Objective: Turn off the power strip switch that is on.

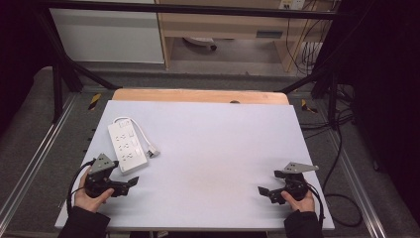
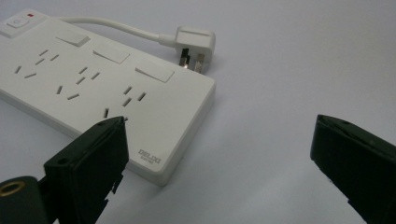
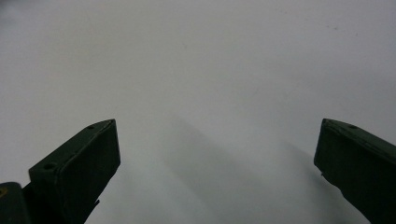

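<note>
Progress: nothing looks done yet; judging by how things lie, the work is at its very start, with the power strip untouched and its plug lying loose.
Power strip: white rectangular plastic power strip point(image 1: 127, 146) with three rows of sockets, three rocker switches and a red-lit button at one end, lying flat on the left part of the pale grey worktop point(image 1: 213, 148).
Plug: white three-pin plug point(image 2: 195, 44) on a short white cable point(image 2: 112, 27), resting on the worktop just beside the strip's long side, in no socket.
Left hand-held gripper: left hand-held gripper point(image 1: 130, 183) held low just beside the near end of the strip, jaws spread wide, gripping nothing; in the left gripper view one jaw overlaps the strip's near edge, contact not certain.
Right hand-held gripper: right hand-held gripper point(image 1: 264, 192) well apart at the right near edge, jaws spread wide over bare worktop, holding nothing.
Left to do: my guess is all of it, meaning a first grasp on the strip or the plug and whatever follows.
</note>
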### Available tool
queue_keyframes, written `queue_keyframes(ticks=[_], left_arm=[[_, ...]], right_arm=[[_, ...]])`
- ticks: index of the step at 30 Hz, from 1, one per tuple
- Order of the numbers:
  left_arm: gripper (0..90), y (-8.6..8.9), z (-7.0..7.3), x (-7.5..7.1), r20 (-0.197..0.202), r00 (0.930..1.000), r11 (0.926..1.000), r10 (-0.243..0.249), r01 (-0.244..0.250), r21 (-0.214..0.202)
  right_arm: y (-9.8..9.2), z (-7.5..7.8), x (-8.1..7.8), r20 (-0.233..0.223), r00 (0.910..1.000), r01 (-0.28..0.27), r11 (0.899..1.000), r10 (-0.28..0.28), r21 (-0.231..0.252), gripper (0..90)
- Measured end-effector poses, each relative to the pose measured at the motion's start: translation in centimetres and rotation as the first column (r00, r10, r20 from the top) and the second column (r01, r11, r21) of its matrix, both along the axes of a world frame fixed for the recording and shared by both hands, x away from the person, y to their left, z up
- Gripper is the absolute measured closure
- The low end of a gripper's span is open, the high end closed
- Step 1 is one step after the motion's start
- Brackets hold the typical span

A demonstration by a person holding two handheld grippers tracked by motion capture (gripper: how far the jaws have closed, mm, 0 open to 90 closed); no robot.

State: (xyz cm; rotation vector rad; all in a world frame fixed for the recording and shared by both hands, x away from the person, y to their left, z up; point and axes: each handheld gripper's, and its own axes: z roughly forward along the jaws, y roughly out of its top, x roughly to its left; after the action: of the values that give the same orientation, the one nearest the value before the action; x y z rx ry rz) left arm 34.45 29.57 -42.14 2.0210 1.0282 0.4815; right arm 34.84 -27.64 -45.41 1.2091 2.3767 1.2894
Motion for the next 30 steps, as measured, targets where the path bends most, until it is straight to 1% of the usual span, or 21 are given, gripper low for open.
queue_keyframes(ticks=[9, 13, 17, 30], left_arm=[[4.1, 0.3, 0.3, 0.0, 0.002, 0.9999, 0.9999, 0.014, -0.014, 0.006], [4.0, 0.4, 0.4, 0.2, -0.003, 0.9997, 0.9996, 0.025, -0.025, 0.013], [4.0, 0.5, 0.6, 0.4, -0.008, 0.9993, 0.9992, 0.038, -0.038, 0.012], [4.0, 0.5, 1.2, 0.9, -0.004, 0.9991, 0.9989, 0.043, -0.043, 0.018]], right_arm=[[0.0, 0.0, 0.0, -0.001, 1.0000, 0.003, 1.000, -0.003, -0.001, 1.0], [0.0, 0.0, 0.0, -0.006, 1.0000, -0.001, 1.000, 0.001, -0.008, 1.0], [0.0, 0.0, 0.0, -0.003, 1.0000, 0.005, 1.000, -0.005, -0.001, 1.0], [-0.1, 0.1, 0.0, -0.007, 0.9999, 0.010, 1.000, -0.010, -0.005, 1.0]])
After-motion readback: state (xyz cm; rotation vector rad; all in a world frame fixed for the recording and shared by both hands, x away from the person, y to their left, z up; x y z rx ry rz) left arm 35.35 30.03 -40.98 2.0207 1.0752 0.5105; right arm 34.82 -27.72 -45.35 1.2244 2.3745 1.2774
